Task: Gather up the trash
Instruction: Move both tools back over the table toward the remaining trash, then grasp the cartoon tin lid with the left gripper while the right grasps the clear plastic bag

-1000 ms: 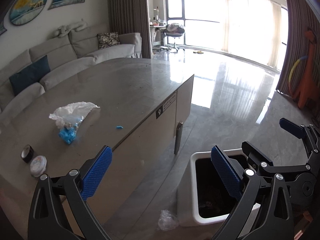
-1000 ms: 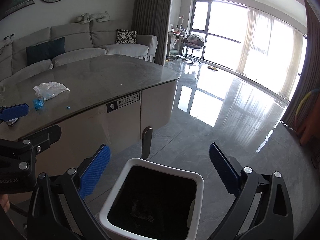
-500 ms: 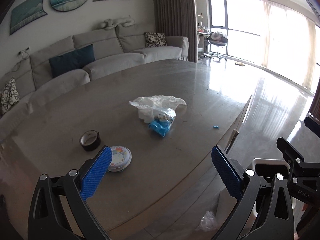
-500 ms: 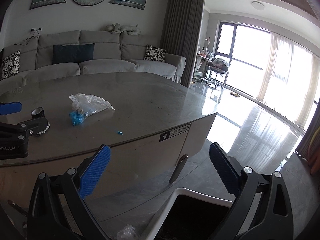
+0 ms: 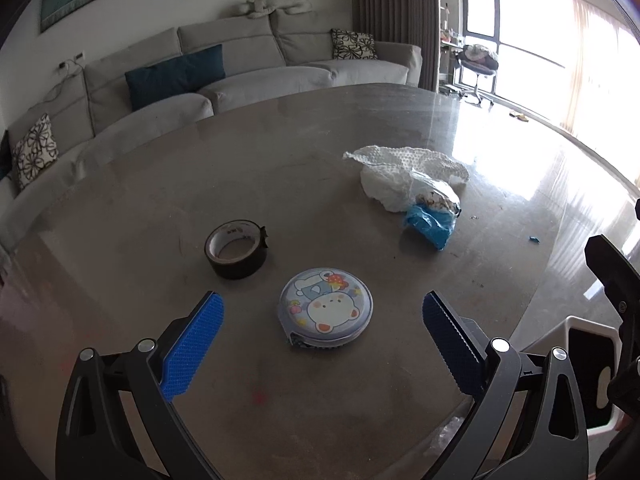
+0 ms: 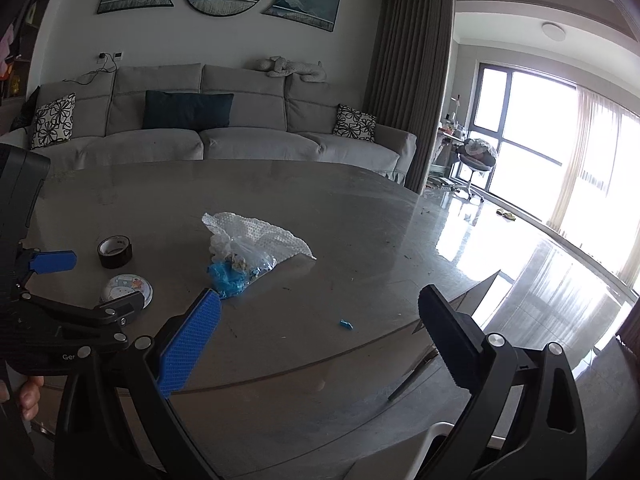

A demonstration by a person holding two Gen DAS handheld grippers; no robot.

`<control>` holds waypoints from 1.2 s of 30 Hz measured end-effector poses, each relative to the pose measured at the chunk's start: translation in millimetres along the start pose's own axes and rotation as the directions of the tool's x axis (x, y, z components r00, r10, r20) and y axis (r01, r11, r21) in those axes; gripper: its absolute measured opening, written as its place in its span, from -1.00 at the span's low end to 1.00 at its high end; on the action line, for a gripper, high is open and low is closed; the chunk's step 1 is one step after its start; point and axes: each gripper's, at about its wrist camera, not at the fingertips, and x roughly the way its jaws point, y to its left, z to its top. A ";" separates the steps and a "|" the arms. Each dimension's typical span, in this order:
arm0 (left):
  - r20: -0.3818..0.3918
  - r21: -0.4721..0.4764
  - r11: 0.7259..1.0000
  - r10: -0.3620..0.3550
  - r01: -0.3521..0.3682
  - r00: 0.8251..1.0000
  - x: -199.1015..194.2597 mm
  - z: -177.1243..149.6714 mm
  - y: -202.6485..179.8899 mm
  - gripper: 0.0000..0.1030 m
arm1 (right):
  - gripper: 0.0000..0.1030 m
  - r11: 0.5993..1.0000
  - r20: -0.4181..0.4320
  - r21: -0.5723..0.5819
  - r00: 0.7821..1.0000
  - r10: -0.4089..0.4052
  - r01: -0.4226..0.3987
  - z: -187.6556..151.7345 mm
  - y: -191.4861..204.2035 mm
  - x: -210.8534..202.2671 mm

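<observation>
- The left gripper (image 5: 322, 344) is held wide apart and empty above the near part of the table (image 5: 160, 208); nothing is gripped between its blue pads (image 5: 192, 346).
- A round tin with a cartoon lid (image 5: 326, 312) lies flat on the table between those pads, probably only because the gripper is pointed that way; it does not look like trash.
- A roll of dark tape (image 5: 236, 254) is set just left of the tin and a little farther off.
- The right gripper (image 6: 320, 344) is likewise spread and empty, held at the near edge of the table, to the right of the left one.
- The trash, a crumpled white wrapper with a clear bag and a blue scrap (image 6: 248, 256), is heaped near the middle of the table, beyond both grippers and apart from the tin.
- A tiny blue crumb (image 6: 346, 324) is left alone on the table, nearer the right gripper.
- The white bin (image 5: 576, 344) is stood on the floor at the near right, beside the table, presumably so that trash can be dropped in with a short swing.
- The heap is judged the next thing to be picked up.
</observation>
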 end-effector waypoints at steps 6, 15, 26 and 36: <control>-0.043 -0.042 0.999 -0.015 0.013 0.999 19.0 -0.5 9.7 0.93 | 0.91 0.999 -0.024 0.009 0.999 0.038 -0.038 3.5 8.9 16.7; -0.138 -0.075 0.997 -0.045 0.035 0.989 41.7 -1.3 18.1 0.93 | 0.91 0.996 -0.030 0.024 0.996 0.085 -0.084 10.0 21.5 26.5; -0.129 -0.037 0.999 -0.025 0.020 0.991 41.6 -1.9 9.7 0.83 | 0.91 0.994 -0.029 0.027 0.994 0.102 -0.102 13.2 29.7 29.4; -0.066 -0.045 0.998 -0.047 0.044 0.997 17.0 3.3 14.1 0.12 | 0.91 0.993 -0.029 0.040 0.994 0.109 -0.108 13.9 25.3 29.0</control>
